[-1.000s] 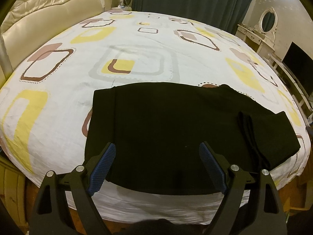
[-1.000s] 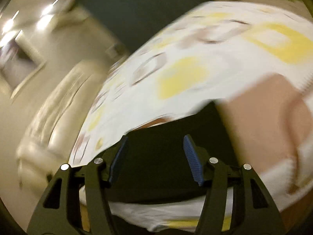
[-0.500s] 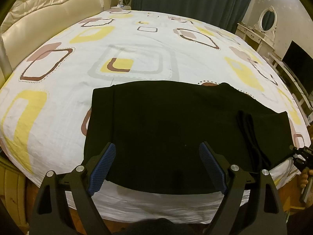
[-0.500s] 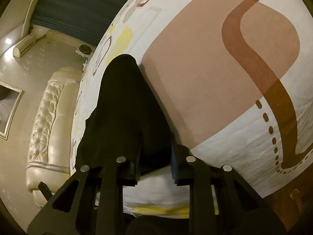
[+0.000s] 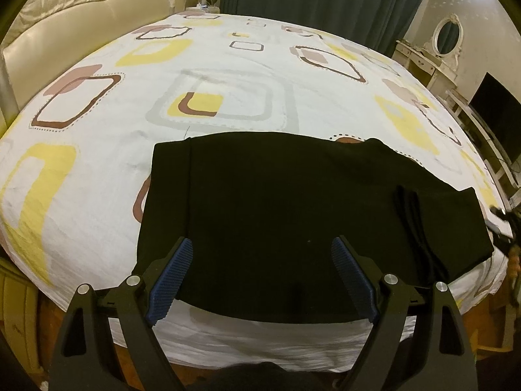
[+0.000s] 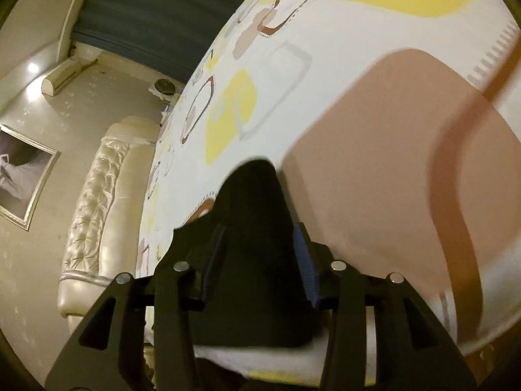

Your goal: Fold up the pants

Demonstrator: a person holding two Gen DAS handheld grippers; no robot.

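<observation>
right claw [image 5: 499, 224] blurred at frame edge, bedsheet [image 6: 390, 163] smeared by motion

Warm, yellowish indoor light fills both views, dim enough that the flat black fabric pants [image 5: 293, 215] read as a featureless dark mass with almost no fold detail. The left wrist view is mostly sharp, though its fisheye lens bows the white patterned bedsheet [image 5: 228, 75] into a dome and darkens the corners, and a soft sheen glares off the cream tufted leather headboard [image 5: 81, 9] at far left. The right wrist view is softer, smeared by motion blur toward its right side, with a bright ceiling spotlight [image 6: 32, 66] at upper left.
</observation>
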